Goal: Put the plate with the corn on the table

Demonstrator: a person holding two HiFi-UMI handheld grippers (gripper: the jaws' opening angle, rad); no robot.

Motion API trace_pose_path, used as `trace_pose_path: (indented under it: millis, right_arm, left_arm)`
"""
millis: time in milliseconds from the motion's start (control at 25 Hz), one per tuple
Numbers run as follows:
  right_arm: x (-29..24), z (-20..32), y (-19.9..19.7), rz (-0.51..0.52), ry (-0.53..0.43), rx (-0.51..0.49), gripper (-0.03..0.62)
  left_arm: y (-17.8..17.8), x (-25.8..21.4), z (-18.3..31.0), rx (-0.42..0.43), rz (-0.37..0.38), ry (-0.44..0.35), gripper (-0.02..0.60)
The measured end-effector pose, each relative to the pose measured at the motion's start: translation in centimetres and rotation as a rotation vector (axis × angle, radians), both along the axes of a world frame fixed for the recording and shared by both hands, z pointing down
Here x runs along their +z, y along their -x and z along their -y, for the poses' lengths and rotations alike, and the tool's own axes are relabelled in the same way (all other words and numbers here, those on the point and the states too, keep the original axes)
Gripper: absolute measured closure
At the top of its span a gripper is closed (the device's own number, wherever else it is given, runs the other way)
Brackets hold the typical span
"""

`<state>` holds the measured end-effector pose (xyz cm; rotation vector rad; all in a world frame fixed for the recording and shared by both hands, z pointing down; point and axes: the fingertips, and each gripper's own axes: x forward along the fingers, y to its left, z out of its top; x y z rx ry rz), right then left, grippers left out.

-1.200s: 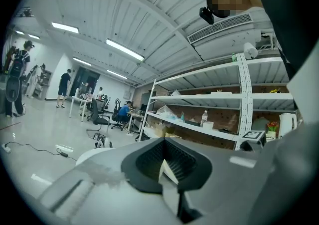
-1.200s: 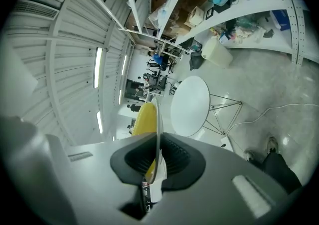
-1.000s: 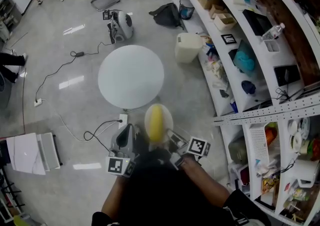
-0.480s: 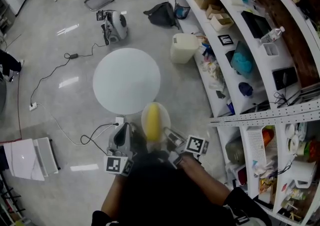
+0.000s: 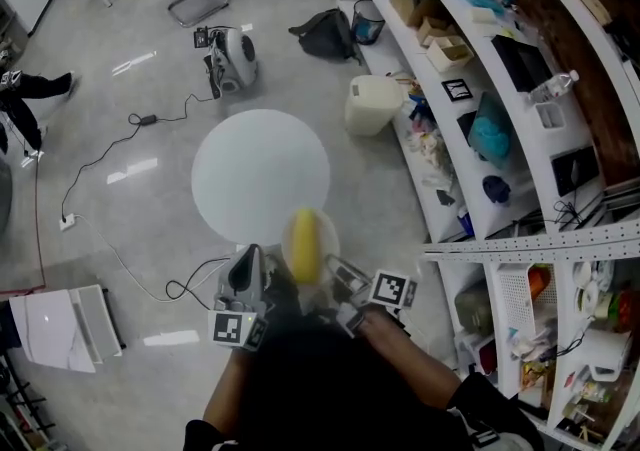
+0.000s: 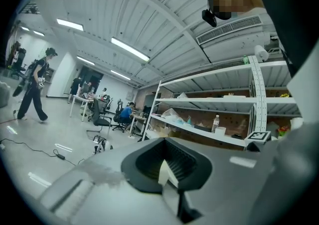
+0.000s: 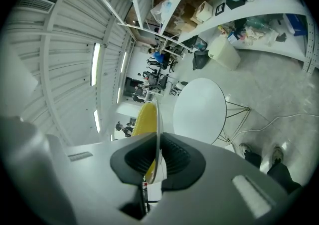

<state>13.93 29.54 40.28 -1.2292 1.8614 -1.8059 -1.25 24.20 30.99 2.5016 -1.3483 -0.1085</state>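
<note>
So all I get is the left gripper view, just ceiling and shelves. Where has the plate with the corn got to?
Observer: It is in the right gripper, whose fingers are clamped on the rim of the plate.
Visitor: Is the corn on it?
Observer: Yes, one yellow corn cob lies across the middle of the plate.
Visitor: And the table it's meant for?
Observer: A round white table stands just ahead. From the head view the plate is held over the table's near edge and is not yet set down.
</note>
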Motion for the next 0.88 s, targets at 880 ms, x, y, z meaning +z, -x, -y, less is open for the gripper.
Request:
trace_pose_path:
  millis: [880]
  right_arm:
    - [-0.5, 9.3, 7.4, -0.002, -0.017, 0.014, 0.56]
  left_arm:
    - [6.6, 0.8, 9.1, 0.047, -0.03, 0.023, 0.578]
